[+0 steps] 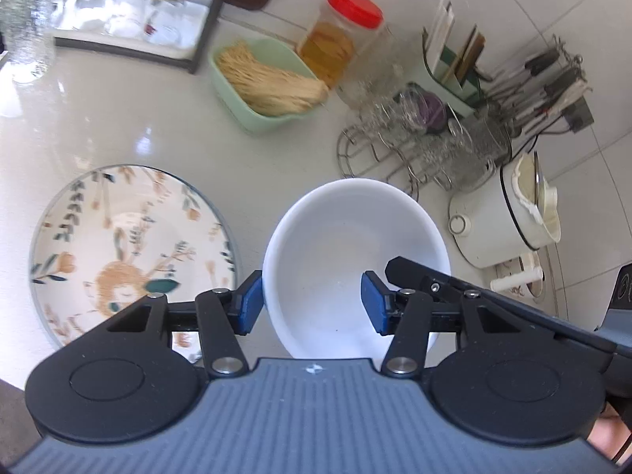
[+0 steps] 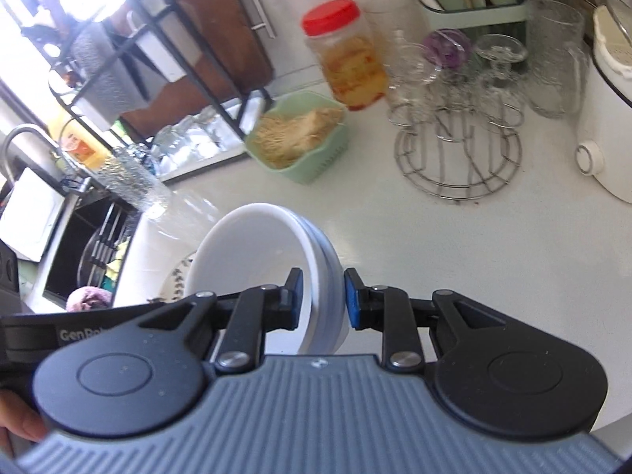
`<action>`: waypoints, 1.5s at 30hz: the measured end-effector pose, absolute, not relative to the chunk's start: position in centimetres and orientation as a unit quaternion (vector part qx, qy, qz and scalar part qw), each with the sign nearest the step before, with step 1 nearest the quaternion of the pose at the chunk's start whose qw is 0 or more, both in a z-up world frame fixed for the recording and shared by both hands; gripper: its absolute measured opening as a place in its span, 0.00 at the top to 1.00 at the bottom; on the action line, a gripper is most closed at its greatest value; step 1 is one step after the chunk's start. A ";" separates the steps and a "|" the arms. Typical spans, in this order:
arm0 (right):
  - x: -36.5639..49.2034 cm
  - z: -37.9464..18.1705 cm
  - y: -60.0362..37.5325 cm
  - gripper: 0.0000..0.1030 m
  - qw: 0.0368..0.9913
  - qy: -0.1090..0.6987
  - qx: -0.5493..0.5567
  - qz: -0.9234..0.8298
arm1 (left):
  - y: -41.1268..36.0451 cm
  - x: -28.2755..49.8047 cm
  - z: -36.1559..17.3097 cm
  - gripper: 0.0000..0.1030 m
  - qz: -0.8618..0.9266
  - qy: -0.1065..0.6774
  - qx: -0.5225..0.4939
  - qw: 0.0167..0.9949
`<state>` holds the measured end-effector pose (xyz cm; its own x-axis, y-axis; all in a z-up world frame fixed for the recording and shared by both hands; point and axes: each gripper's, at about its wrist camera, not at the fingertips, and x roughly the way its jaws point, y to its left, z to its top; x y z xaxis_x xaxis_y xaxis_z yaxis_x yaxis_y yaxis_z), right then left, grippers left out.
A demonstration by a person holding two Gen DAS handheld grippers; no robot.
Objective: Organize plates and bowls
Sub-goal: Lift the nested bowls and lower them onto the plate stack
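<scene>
Nearest, left gripper (image 1: 312, 302) spread wide, blue pads straddling the left wall of the white bowl (image 1: 347, 233), one outside, one inside, neither clearly pressing. Right gripper (image 2: 322, 300) narrower, pads (image 2: 352, 304) flanking the same bowl's right rim; contact possibly made, hard to tell through blur. Bowl apparently tilted above the white counter (image 1: 118, 118). Just left, a floral plate (image 1: 130, 245) lying flat. Farther back, green noodle basket (image 1: 260, 79), red-lidded jar (image 1: 339, 39), wire glass rack (image 1: 410, 146).
</scene>
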<state>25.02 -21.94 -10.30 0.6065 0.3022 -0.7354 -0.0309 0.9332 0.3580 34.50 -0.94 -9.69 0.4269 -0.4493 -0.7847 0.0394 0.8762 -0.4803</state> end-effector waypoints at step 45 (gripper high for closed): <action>29.2 -14.9 -8.1 0.61 0.861 0.488 0.096 0.109 | 12.6 36.5 -11.5 0.40 -0.078 0.495 -0.132 0.855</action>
